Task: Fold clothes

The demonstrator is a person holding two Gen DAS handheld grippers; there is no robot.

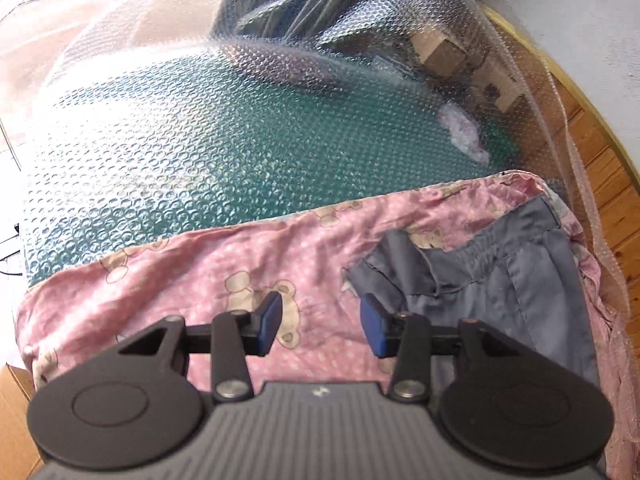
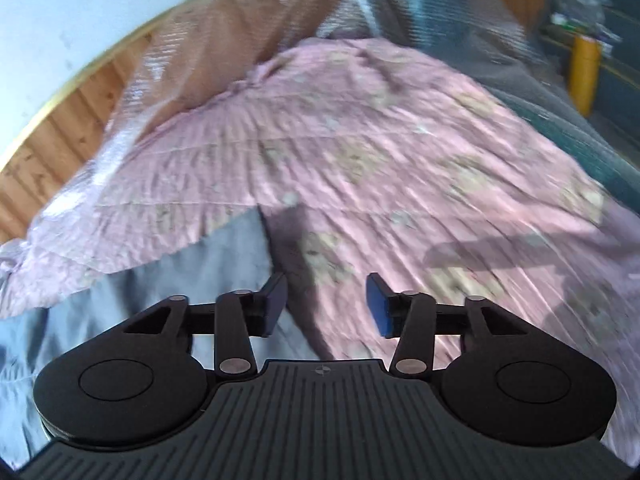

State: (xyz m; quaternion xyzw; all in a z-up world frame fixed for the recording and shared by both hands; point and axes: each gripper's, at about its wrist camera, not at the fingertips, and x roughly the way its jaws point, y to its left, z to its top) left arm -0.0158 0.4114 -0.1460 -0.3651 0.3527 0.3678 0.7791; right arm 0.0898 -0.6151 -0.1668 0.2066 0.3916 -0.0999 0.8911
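Two open grippers over the clothes

The left gripper [image 1: 320,328] and right gripper [image 2: 327,304] are both open and hold nothing. The grey shorts [image 1: 520,280] lie on the pink teddy-bear cloth [image 1: 200,264], beside the bubble wrap [image 1: 200,140].

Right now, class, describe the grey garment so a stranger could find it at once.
Find the pink bear-print cotton sheet over the green bubble-wrapped surface. On its right lies the plain slate-grey garment with a gathered waistband: the only unpatterned cloth there.
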